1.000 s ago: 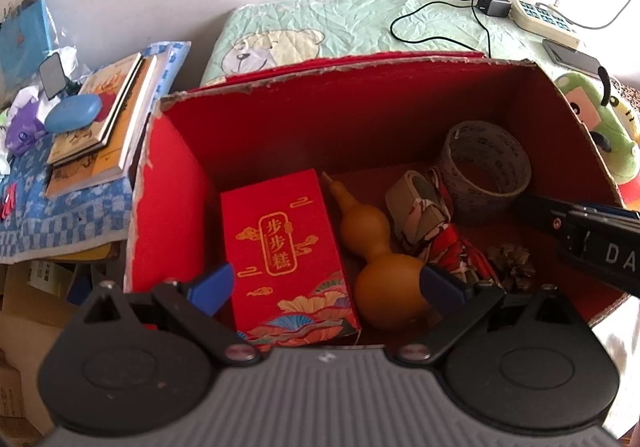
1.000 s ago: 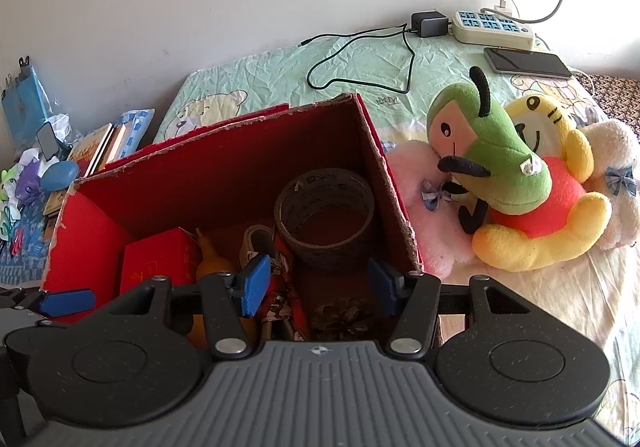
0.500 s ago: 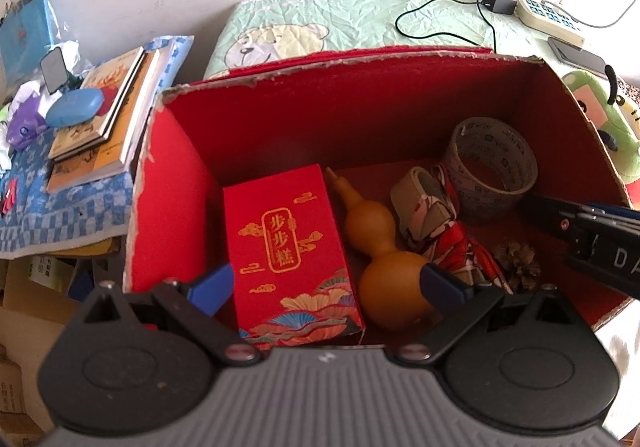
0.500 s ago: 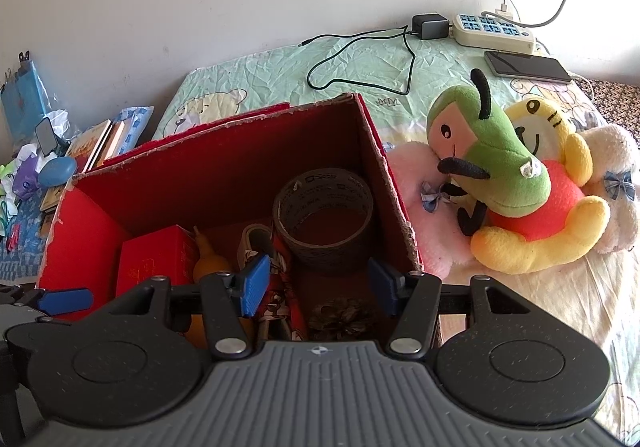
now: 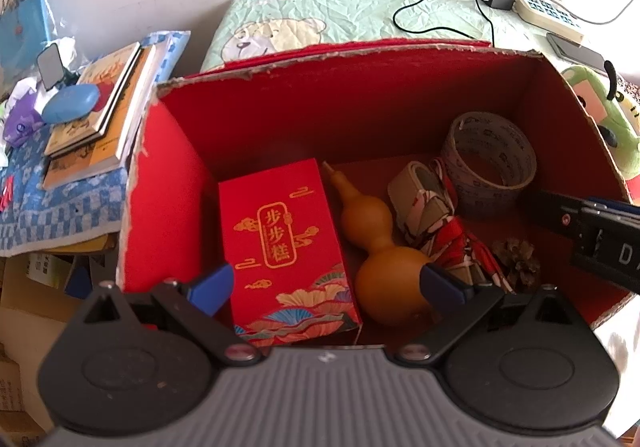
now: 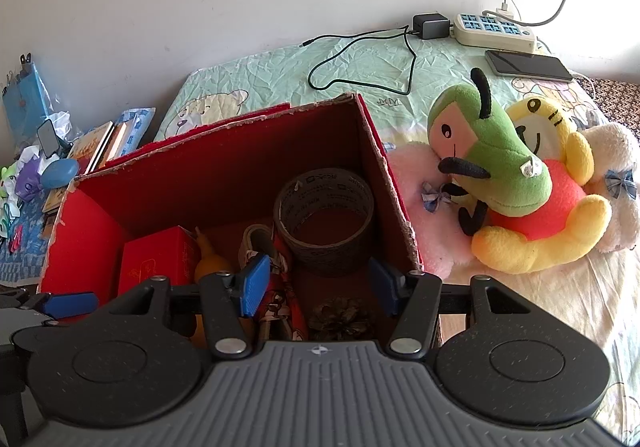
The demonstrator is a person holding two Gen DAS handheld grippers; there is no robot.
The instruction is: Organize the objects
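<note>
An open red cardboard box (image 5: 360, 95) (image 6: 224, 167) stands on the bed. It holds a red gift carton (image 5: 280, 243) (image 6: 156, 267), a tan gourd (image 5: 376, 243) (image 6: 210, 263), a patterned folded umbrella (image 5: 444, 227) (image 6: 276, 287), a tape roll (image 5: 488, 163) (image 6: 324, 219) and a pine cone (image 5: 516, 259) (image 6: 340, 317). My left gripper (image 5: 326, 287) is open and empty above the box's near edge, over the carton and gourd. My right gripper (image 6: 318, 285) is open and empty above the box's right part, over the pine cone; it shows at the right of the left wrist view (image 5: 592, 231).
Plush toys (image 6: 508, 183) lie on the bed right of the box. A power strip (image 6: 492, 29), a charger with cable (image 6: 430, 27) and a phone (image 6: 528, 65) lie by the wall. Books (image 5: 104, 103) and a blue case (image 5: 70, 103) sit on a cluttered surface at left.
Both grippers have drifted slightly; the box sits a little lower and further left in the views. Nothing was picked up or released.
</note>
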